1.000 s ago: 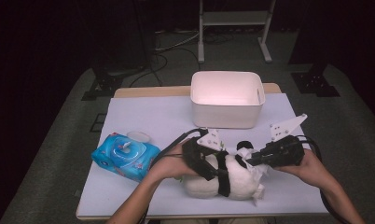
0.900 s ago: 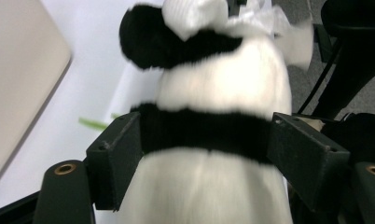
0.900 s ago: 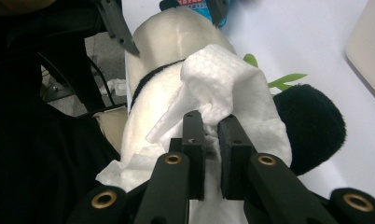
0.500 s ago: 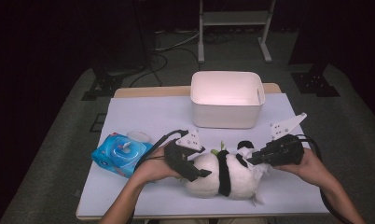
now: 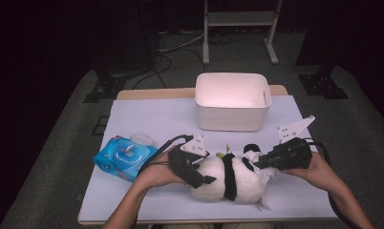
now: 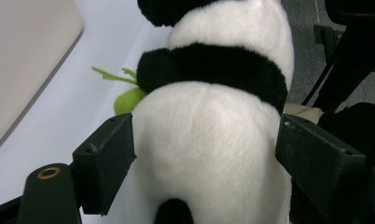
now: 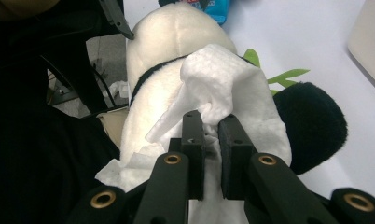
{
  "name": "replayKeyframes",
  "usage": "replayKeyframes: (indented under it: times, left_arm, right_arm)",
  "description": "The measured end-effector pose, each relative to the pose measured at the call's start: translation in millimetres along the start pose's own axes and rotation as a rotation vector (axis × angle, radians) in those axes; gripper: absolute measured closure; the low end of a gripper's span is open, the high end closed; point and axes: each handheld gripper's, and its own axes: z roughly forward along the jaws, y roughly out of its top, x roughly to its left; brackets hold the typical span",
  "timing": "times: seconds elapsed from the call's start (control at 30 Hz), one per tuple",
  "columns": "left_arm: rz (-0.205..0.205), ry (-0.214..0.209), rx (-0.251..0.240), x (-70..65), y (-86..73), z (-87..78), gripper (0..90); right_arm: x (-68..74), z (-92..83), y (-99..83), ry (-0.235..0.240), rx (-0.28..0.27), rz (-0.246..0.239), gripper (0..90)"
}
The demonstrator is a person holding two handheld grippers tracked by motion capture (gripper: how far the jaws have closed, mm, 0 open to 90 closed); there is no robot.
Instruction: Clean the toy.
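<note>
Since the earlier frame, the left claw (image 5: 207, 172) has slid leftward off the panda's (image 5: 230, 183) back, its jaws just opening around the rump. High view: white desk (image 5: 147, 119), dark floor. Left gripper view: jaws astride the panda (image 6: 213, 140). Right gripper view: right claw (image 7: 210, 128) nearly closed, pinching a tissue (image 7: 218, 84) on the panda.

Fluffy plush panda (image 5: 228, 179), crumpled paper wipe (image 7: 223, 79), smooth plastic bin (image 5: 232, 101)

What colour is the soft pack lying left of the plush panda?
The soft pack is bright blue with a paler round lid patch, clearest in the high view.
</note>
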Motion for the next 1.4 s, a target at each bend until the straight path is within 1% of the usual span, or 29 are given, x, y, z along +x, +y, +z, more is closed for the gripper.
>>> replayKeyframes:
  times: [0.03,0.13,0.17,0.23,0.27,0.3,0.37,0.43,0.53,0.6,0.67,0.73,0.8,0.87,0.93,1.0,1.07,1.17,1.23,1.27,1.3,1.4]
  left_arm:
    - [0.0,0.0,0.0,0.0,0.0,0.0,18.9]
    - [-0.024,-0.007,0.002,1.8,-7.7,2.4,18.2]
    - [-0.038,-0.011,-0.01,1.6,-9.3,3.1,18.3]
    - [-0.036,-0.02,-0.01,0.8,-11.0,3.6,18.7]
    - [-0.031,-0.022,-0.007,0.5,-11.5,3.9,22.4]
    - [-0.031,-0.022,-0.007,0.5,-11.5,3.9,23.4]
    - [-0.025,-0.022,-0.006,-1.1,-11.6,6.9,29.8]
    - [-0.03,-0.015,-0.003,-1.7,-10.2,8.9,32.1]
    - [-0.024,-0.017,0.006,-1.8,-8.7,9.4,32.8]
    - [-0.015,-0.012,0.008,-2.1,-8.7,9.2,33.0]
    - [-0.008,-0.011,0.005,-1.8,-9.2,8.1,34.4]
    - [-0.004,-0.013,0.001,-2.1,-9.5,8.2,35.0]
    - [0.007,-0.016,0.0,-2.9,-8.9,8.2,35.4]
    - [0.013,-0.016,-0.002,-4.6,-8.4,8.3,35.5]
    - [0.022,-0.018,0.0,-5.2,-8.8,7.7,35.5]
    - [0.018,-0.019,-0.005,-5.2,-9.4,7.6,35.5]
    - [0.018,-0.016,-0.01,-5.4,-9.5,7.6,35.7]
    - [0.002,-0.011,-0.022,-6.1,-8.0,8.8,38.1]
    - [0.0,-0.011,-0.024,-6.4,-7.1,9.6,38.6]
    - [-0.006,-0.006,-0.025,-6.6,-5.6,10.4,38.6]
    - [-0.003,-0.001,-0.022,-7.3,-2.8,11.5,38.5]
    - [0.008,0.003,-0.026,-8.9,3.2,13.4,38.4]
  right_arm:
    - [-0.1,0.0,-0.1,0.001,-0.001,-0.001,81.6]
    - [0.1,0.2,0.2,-0.001,0.001,0.0,81.6]
    - [0.4,0.4,0.7,-0.001,0.005,-0.001,81.6]
    - [0.7,0.6,1.7,-0.003,0.011,-0.005,81.6]
    - [1.0,0.8,2.6,-0.003,0.015,-0.003,81.6]
    - [1.3,0.9,3.3,-0.005,0.021,-0.006,81.6]
    - [2.0,1.3,5.0,-0.007,0.024,-0.008,81.6]
    - [3.1,2.5,8.1,-0.014,0.031,-0.018,81.5]
    - [5.0,5.1,13.9,-0.021,0.034,-0.034,81.5]
    - [6.1,6.5,16.6,-0.015,0.028,-0.043,81.5]
    - [5.9,6.0,17.4,-0.017,0.036,-0.049,81.6]
    - [4.2,3.2,17.3,-0.019,0.033,-0.039,81.5]
    - [0.9,0.1,17.9,-0.043,0.03,-0.041,81.5]
    - [-3.0,-1.2,19.1,-0.061,0.029,-0.033,81.5]
    - [-6.8,-1.8,20.0,-0.07,0.033,-0.027,81.4]
    - [-10.4,-3.3,20.1,-0.082,0.028,-0.021,81.4]
    - [-11.9,-4.2,19.2,-0.084,0.03,-0.014,81.3]
    - [-8.3,-4.6,17.4,-0.079,0.031,-0.018,81.3]
    - [-6.5,-4.5,17.2,-0.078,0.031,-0.021,81.3]
    - [-4.5,-4.1,17.3,-0.07,0.03,-0.022,81.3]
    - [0.5,-1.1,18.5,-0.065,0.034,-0.033,81.2]
    - [6.0,2.7,21.5,-0.044,0.037,-0.049,81.1]
